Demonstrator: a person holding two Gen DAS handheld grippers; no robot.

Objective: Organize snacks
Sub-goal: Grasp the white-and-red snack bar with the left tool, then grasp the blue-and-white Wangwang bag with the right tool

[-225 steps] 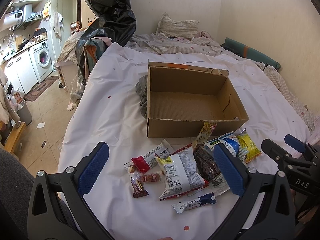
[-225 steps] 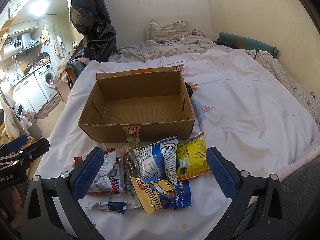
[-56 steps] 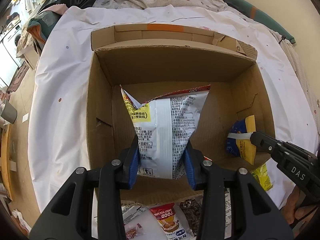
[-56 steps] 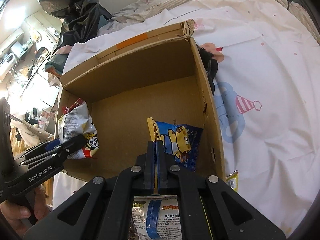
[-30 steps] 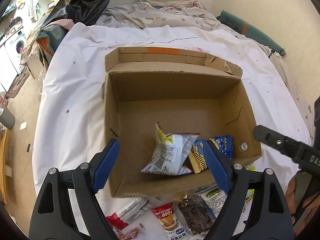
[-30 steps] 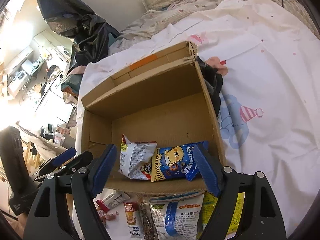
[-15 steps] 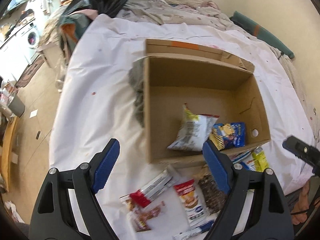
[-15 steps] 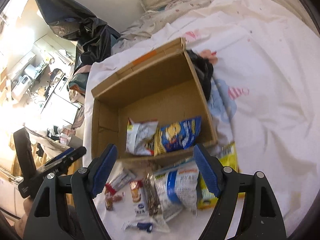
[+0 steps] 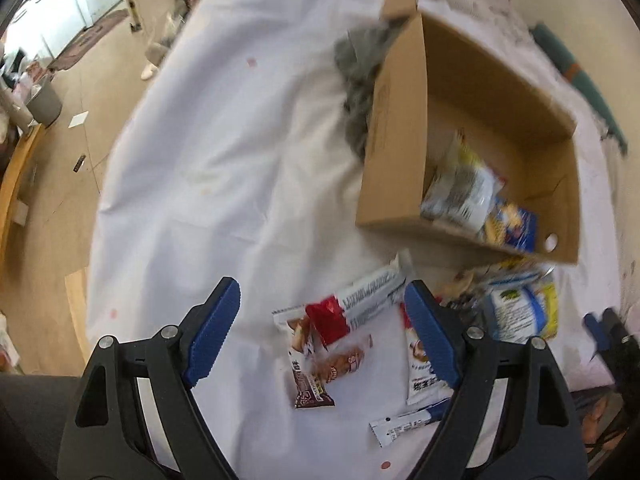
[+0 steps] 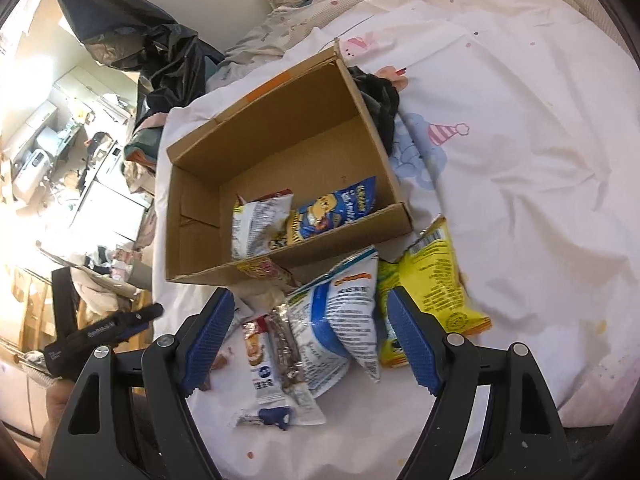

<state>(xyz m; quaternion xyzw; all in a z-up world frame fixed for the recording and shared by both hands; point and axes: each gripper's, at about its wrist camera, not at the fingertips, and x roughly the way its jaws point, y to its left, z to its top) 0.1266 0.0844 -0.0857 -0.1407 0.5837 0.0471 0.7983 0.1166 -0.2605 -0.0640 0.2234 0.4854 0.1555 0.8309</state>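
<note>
Snacks [image 10: 320,336] lie on the bed [image 10: 520,160] near the box [image 10: 280,152]; left claw [image 9: 320,332] and right claw [image 10: 308,340] hover wide open, empty.

One cardboard box [image 10: 280,128]; two packets [image 10: 304,216] inside; roughly seven outside.

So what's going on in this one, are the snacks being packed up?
A person with a gripper in each hand is moving snack packets from the bed sheet into a cardboard box. Two bags, a white one and a blue one, already lie in the box. Both the left gripper and the right gripper are open and empty, hovering over the packets left in front of the box, among them a blue-and-white bag and a yellow bag.
</note>
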